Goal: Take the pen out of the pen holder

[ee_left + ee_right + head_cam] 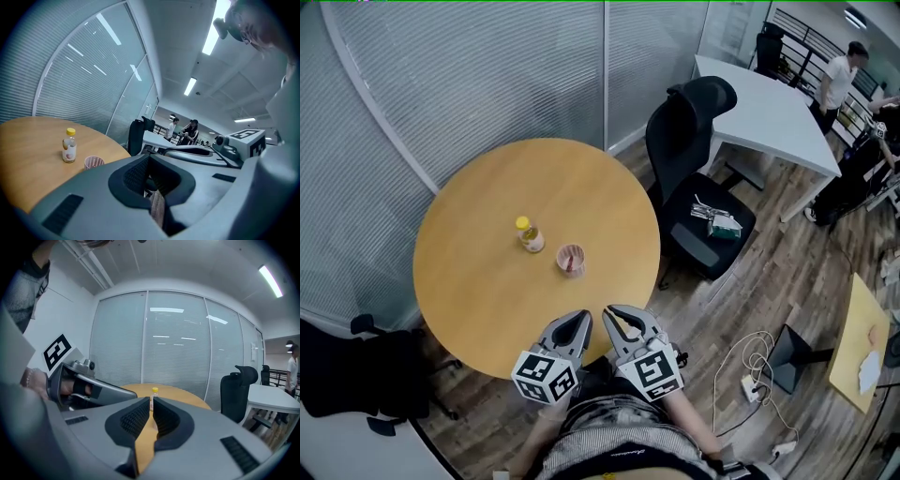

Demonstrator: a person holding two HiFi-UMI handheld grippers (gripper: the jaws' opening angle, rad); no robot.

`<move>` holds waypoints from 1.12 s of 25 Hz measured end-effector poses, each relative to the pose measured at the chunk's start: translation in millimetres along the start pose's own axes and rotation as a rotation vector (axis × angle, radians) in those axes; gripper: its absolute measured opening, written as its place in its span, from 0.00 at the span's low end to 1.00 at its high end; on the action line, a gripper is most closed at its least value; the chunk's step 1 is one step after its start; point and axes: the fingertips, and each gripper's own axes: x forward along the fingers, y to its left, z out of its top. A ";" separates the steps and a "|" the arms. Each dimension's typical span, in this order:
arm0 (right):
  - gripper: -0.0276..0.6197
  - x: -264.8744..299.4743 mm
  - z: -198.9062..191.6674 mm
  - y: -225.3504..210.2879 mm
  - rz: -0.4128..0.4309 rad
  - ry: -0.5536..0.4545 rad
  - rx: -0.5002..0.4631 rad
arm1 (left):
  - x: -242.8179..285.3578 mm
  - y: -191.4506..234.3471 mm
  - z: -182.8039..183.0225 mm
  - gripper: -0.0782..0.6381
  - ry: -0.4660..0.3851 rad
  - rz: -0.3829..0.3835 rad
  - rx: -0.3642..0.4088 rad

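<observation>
A small pink mesh pen holder (pixel 571 260) stands upright near the middle of the round wooden table (pixel 478 291). What is inside it is too small to make out. In the left gripper view the pen holder (pixel 94 162) shows just past the jaws. My left gripper (pixel 578 317) and right gripper (pixel 619 314) hover side by side over the table's near edge, close to my body and well short of the holder. Both have their jaws together with nothing between them. The right gripper (pixel 151 401) looks along its jaws toward the table's middle.
A small bottle with a yellow cap (pixel 530 235) stands just left of the pen holder. A black office chair (pixel 698 187) sits to the table's right, with a white desk (pixel 769 112) behind it. Blinded glass walls curve around the far side. Cables (pixel 750 366) lie on the floor.
</observation>
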 end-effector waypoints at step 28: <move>0.10 128.1 4.4 -7.1 0.240 0.072 -0.110 | 12.0 112.7 23.1 0.12 -0.060 0.227 -0.066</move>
